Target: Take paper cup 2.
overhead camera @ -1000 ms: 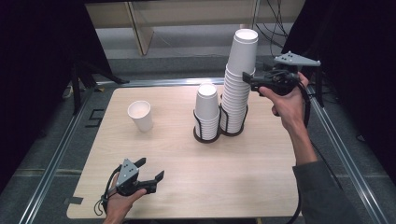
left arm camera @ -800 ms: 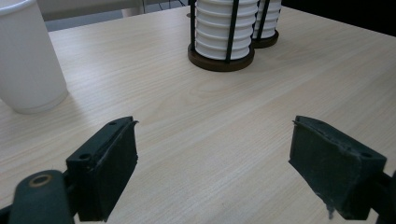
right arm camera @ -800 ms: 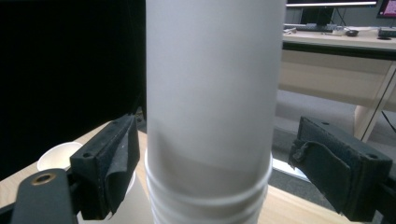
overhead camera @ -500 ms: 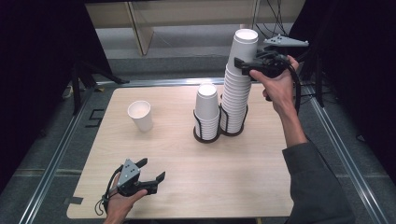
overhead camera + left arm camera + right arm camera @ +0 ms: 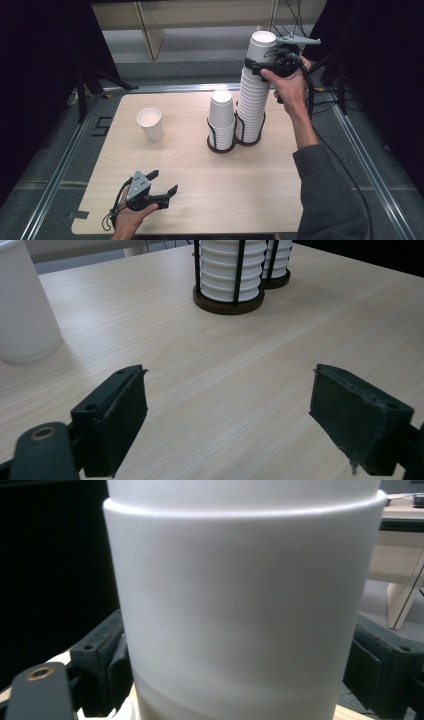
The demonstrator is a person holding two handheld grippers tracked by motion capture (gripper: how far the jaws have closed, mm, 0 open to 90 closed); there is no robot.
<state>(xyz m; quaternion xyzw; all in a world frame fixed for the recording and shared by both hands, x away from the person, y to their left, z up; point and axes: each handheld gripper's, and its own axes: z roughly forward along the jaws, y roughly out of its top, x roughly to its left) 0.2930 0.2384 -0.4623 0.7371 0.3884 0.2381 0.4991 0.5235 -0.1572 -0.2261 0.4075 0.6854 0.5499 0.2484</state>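
Up at the top of the tall stack (image 5: 254, 95), the right gripper (image 5: 256, 65) has its two black jaws around the topmost cup (image 5: 262, 46), one jaw on each side of the white wall; in the right gripper view the cup (image 5: 245, 615) sits between the jaws with both pads against it. Below that gripper, the tall stack stands in a black wire holder (image 5: 250, 136) on the table (image 5: 200, 185), and just beside it a shorter stack (image 5: 221, 117) stands in its own holder. The left gripper (image 5: 165, 186) rests low near the table's near edge, jaws apart with nothing between them. Ahead of it and to its left stands a single cup (image 5: 150, 123), apart from both stacks.
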